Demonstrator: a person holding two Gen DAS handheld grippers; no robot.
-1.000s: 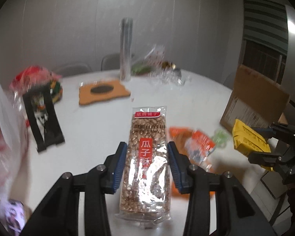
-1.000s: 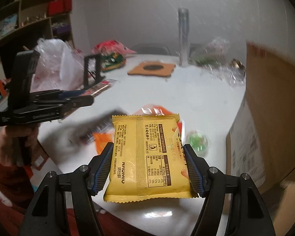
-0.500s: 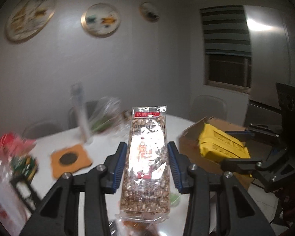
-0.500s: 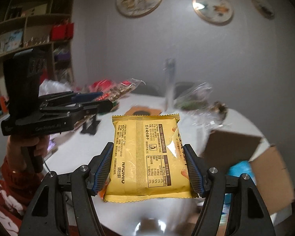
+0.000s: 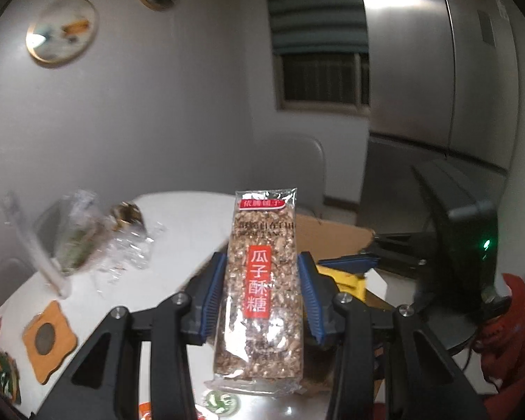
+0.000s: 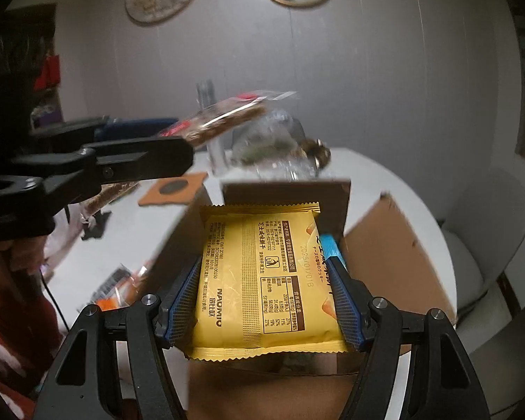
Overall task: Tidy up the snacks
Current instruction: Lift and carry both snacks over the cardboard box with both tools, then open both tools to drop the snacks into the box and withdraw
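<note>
My left gripper (image 5: 262,294) is shut on a clear seed brittle pack (image 5: 262,280) with a red label, held in the air above the table edge; it also shows in the right wrist view (image 6: 220,122). My right gripper (image 6: 266,280) is shut on a yellow snack packet (image 6: 262,273) and holds it over the open cardboard box (image 6: 395,255). In the left wrist view the box (image 5: 329,234) lies just behind the brittle pack, with the yellow packet (image 5: 346,280) and the right gripper (image 5: 360,266) over it. A blue item (image 6: 330,245) shows inside the box.
The white round table (image 5: 178,224) holds an orange coaster (image 5: 47,339), crumpled clear bags (image 5: 98,234), a clear tube (image 5: 35,245) and small snack packets (image 6: 119,287) near the front. A grey chair (image 6: 486,245) stands right of the table. A large steel fridge (image 5: 437,70) is behind.
Both grippers have swung right and forward with their packs. The yellow packet has come down over the open box. The brittle pack is now close beside the box.
</note>
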